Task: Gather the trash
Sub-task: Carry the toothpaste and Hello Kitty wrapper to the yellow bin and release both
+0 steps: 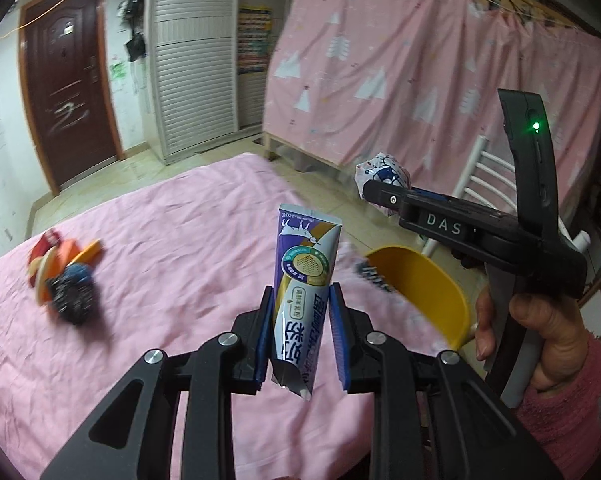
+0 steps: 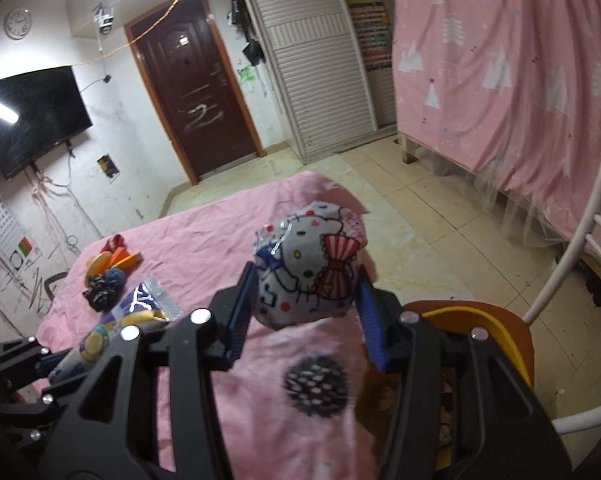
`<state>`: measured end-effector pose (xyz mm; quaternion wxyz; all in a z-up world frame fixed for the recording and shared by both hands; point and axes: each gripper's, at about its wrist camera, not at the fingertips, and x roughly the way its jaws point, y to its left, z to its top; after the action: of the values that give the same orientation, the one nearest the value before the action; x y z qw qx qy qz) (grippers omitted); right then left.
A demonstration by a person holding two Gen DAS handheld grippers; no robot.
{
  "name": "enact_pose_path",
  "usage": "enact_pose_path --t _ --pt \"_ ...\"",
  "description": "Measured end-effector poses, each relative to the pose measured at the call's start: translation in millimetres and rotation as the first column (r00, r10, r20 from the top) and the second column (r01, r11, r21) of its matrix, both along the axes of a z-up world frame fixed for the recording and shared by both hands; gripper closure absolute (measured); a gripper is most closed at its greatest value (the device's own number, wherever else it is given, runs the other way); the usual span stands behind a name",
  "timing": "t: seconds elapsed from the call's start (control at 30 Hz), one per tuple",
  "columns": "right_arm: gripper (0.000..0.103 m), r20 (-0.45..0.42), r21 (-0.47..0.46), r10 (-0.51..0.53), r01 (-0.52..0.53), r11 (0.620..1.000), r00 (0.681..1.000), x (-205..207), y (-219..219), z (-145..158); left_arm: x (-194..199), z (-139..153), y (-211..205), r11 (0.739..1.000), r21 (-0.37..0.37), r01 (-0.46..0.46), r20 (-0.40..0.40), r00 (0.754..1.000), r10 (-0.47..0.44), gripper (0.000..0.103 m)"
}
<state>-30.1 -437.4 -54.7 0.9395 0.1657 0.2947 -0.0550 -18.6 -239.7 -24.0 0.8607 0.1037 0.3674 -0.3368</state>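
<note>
Left tool [image 1: 300, 332] clamped on a purple-and-white toothpaste tube [image 1: 304, 280], held upright above the pink-covered bench [image 1: 172, 224].

Right tool [image 2: 304, 300] gripping a crumpled cartoon-print wrapper [image 2: 312, 264], lifted clear of the cloth. From the left wrist camera it sits up and to the right, over the yellow bin [image 1: 424, 288] at the bench edge; probably carried there for dropping.

Spiky black ball [image 2: 315, 386] lies on the cloth near the bin.

Far corner: a heap of orange, red and dark scraps [image 1: 62, 276], untouched. Judged next for collection.
</note>
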Motion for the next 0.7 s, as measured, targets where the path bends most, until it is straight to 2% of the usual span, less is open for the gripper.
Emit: enact_pose_path --t 0.33,0.7 --pt "0.056 -0.056 -0.006 -0.136 0.135 0.991 0.989 -39 -68 -22 -8 -19 -81 0.991 0.035 0.129 -0.035 0.991 -0.128 0.086" --pt "0.056 -0.036 0.062 -0.181 0.183 0.981 0.983 -60 -102 -35 -18 -46 -154 0.968 0.133 0.214 -0.048 0.977 -0.209 0.086"
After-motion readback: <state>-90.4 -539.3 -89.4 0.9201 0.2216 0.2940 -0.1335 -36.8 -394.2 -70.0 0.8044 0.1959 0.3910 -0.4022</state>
